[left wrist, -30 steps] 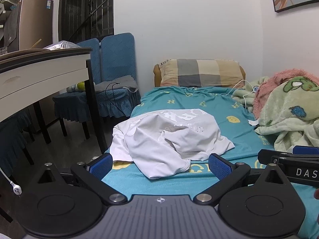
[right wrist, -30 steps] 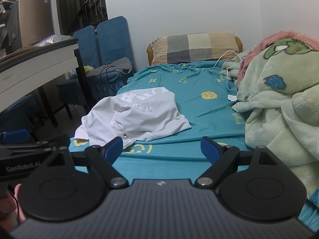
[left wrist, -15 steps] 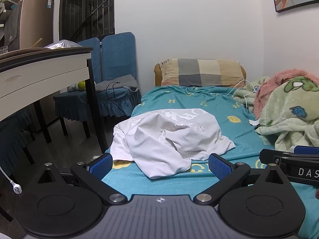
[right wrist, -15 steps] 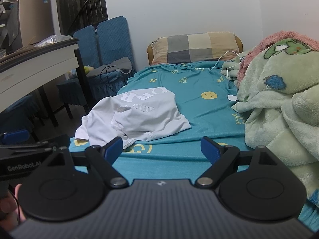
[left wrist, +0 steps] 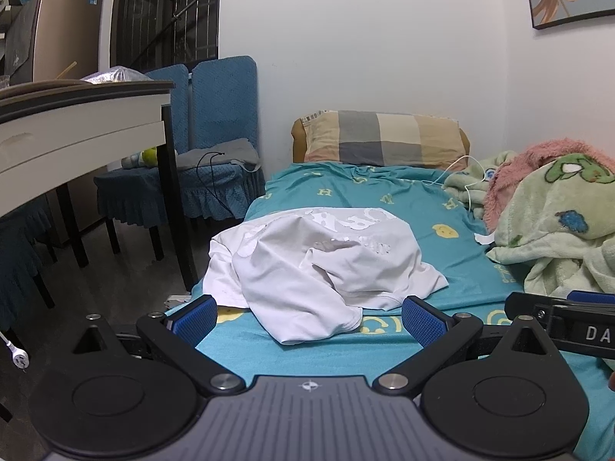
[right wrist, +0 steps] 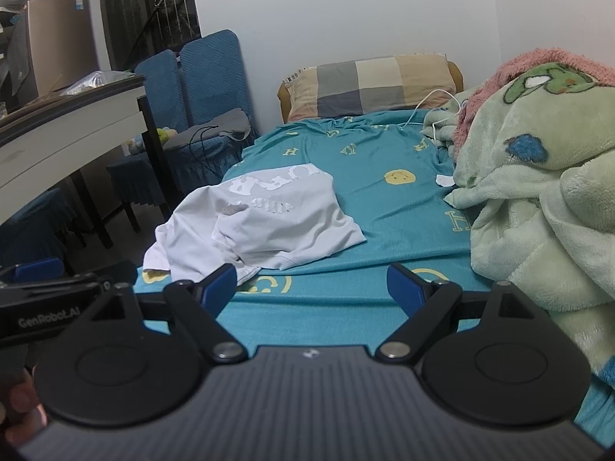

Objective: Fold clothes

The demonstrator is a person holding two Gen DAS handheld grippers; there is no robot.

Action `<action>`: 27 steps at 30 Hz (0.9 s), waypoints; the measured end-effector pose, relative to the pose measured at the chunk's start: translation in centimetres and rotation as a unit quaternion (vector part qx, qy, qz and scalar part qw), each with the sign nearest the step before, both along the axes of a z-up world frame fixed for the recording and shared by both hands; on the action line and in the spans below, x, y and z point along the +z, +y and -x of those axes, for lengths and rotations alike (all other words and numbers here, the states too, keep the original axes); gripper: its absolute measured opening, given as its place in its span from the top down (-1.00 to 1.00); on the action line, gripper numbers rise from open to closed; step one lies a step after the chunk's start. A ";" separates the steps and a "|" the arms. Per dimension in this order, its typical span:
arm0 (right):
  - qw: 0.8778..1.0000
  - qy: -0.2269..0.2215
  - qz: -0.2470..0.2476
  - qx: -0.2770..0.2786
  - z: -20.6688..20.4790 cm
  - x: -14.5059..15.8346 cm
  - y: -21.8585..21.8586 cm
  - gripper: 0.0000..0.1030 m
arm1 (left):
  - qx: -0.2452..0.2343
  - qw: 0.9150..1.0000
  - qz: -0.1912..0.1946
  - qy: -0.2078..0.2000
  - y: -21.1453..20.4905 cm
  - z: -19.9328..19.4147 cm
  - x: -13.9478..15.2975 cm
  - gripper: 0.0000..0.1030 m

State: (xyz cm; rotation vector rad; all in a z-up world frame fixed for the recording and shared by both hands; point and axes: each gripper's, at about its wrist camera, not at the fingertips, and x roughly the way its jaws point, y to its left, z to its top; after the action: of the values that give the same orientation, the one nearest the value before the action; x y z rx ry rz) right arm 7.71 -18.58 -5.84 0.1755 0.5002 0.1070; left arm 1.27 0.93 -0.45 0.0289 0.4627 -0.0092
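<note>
A crumpled white T-shirt (left wrist: 319,265) with a pale print lies on the teal bed sheet (left wrist: 434,207) near the bed's left edge. It also shows in the right wrist view (right wrist: 261,223). My left gripper (left wrist: 307,319) is open and empty, just short of the shirt's near hem. My right gripper (right wrist: 313,288) is open and empty, over the sheet to the right of the shirt's near corner. Each gripper shows at the edge of the other's view.
A green and pink blanket heap (right wrist: 538,161) fills the bed's right side. A checked pillow (left wrist: 384,138) and a white cable (left wrist: 457,169) lie at the head. A white table (left wrist: 80,130) and blue chairs (left wrist: 215,142) stand left of the bed.
Both views have shifted very slightly; the shirt sits a touch higher in the left wrist view. Both grippers stay open and empty.
</note>
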 end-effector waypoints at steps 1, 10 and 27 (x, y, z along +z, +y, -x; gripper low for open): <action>1.000 0.003 -0.003 -0.001 -0.2 0.3 0.0 -0.68 | 0.000 1.000 0.002 0.002 0.1 -0.2 -0.1 -0.99; 0.998 0.009 -0.059 -0.011 -4.9 5.7 -0.3 -0.67 | -0.008 1.000 -0.002 0.030 0.3 -3.0 -1.7 -0.99; 0.983 0.075 -0.164 -0.041 -9.3 -2.3 -5.3 -0.55 | -0.155 0.953 -0.253 0.056 -7.1 -16.9 -12.7 -0.12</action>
State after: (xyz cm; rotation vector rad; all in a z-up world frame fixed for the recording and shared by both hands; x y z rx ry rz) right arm 17.03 -23.90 -8.11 0.5291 0.6227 0.0945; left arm 18.20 -6.13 -13.14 0.6095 0.5602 -0.2018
